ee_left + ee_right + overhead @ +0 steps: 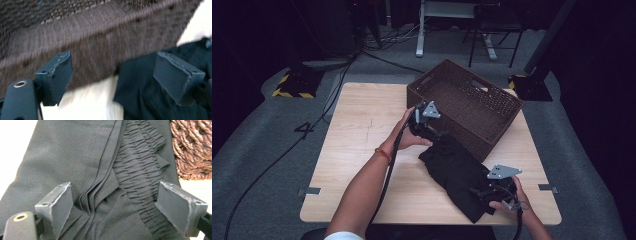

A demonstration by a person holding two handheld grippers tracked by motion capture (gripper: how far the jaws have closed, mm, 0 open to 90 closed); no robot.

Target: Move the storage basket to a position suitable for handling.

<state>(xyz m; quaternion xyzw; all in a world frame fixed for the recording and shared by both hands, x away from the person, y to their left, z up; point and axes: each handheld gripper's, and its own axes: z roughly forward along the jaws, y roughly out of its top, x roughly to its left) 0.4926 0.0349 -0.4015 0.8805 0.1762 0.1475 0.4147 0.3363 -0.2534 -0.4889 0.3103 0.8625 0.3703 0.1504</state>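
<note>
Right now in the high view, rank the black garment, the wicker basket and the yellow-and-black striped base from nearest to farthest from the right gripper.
From the right gripper:
1. Black garment, directly under it.
2. Wicker basket, at the table's far right.
3. Yellow-and-black striped base, on the floor, far left.

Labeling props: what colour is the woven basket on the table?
Dark brown, in a woven weave; the basket shows best in the high view.

A dark "4" mark (304, 129) stands on the grey floor (272, 145).
</note>
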